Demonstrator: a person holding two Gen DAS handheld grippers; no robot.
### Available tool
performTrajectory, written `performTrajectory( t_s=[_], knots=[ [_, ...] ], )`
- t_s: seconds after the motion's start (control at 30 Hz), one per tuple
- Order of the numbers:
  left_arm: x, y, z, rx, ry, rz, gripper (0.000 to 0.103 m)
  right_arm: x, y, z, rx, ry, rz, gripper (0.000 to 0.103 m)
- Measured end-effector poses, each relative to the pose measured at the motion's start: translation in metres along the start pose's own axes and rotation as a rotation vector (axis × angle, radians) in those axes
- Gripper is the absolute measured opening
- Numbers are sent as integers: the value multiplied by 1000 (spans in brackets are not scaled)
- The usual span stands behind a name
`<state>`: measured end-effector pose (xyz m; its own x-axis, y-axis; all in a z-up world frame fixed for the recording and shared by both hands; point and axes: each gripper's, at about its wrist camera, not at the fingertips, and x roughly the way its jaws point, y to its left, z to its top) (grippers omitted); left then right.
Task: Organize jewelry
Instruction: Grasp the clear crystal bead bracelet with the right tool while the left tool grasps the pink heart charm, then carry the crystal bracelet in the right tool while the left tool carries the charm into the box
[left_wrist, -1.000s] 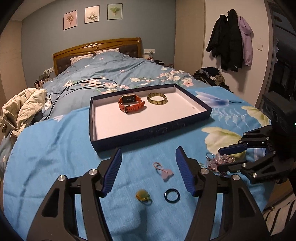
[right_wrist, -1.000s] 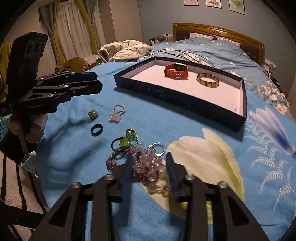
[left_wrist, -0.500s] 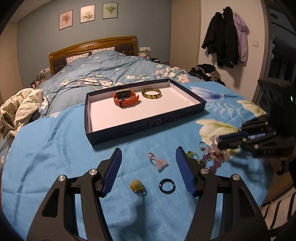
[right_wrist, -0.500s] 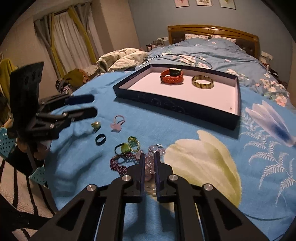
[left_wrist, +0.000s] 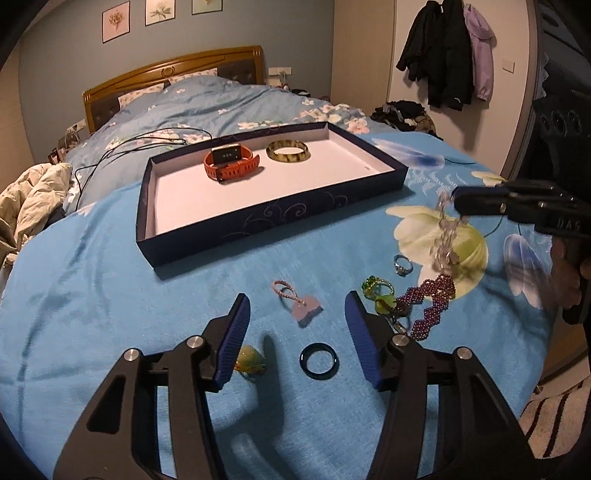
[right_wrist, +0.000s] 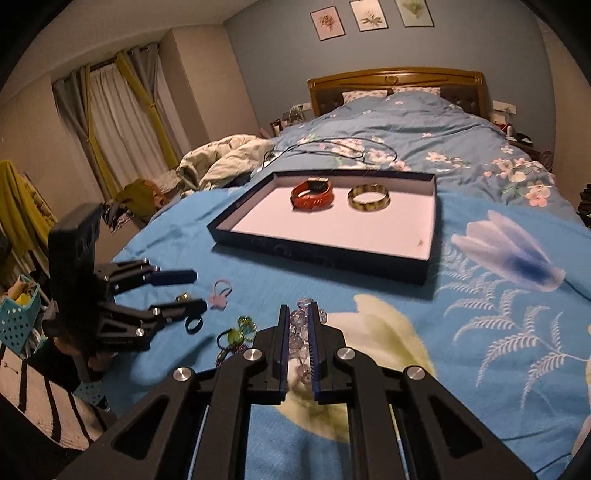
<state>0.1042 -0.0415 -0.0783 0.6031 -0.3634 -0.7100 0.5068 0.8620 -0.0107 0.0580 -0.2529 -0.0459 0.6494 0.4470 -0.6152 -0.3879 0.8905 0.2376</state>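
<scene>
My right gripper (right_wrist: 298, 308) is shut on a clear bead bracelet (right_wrist: 300, 325), which dangles above the blue bedspread as a loose strand (left_wrist: 445, 236) in the left wrist view. My left gripper (left_wrist: 296, 301) hovers low, its jaws closing, pads touching nothing. Between them on the bed lie a pink charm (left_wrist: 301, 306) and a black ring (left_wrist: 319, 364). A yellow-green ring (left_wrist: 249, 360) sits by the left finger. The dark blue tray (left_wrist: 258, 225) holds an orange watch (left_wrist: 231, 164) and a mottled bangle (left_wrist: 288, 151).
A purple bead bracelet (left_wrist: 430, 302), green rings (left_wrist: 376, 291) and a silver ring (left_wrist: 402, 264) lie right of my left gripper. A black cable (left_wrist: 147, 142) trails behind the tray. A teal basket (right_wrist: 18, 317) and striped rug (right_wrist: 37, 387) are beside the bed's edge.
The right gripper shut on the clear bead bracelet and lifted it off the bedspread. The left gripper sank a little toward the pink charm and its jaws narrowed.
</scene>
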Motion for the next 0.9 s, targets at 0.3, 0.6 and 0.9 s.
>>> performTrajectory(
  t_s=[0.3,0.6,0.9],
  knots=[
    [21,3,5,-27,89,-9,41,0,-8,5,20,-29,-21,8],
    [30,5,7,-43,110,-23,19,7,-13,2,52,-35,-19,8],
    [25,6,10,-57,82,-30,19,-1,-10,8,51,-78,-15,8]
  ],
)
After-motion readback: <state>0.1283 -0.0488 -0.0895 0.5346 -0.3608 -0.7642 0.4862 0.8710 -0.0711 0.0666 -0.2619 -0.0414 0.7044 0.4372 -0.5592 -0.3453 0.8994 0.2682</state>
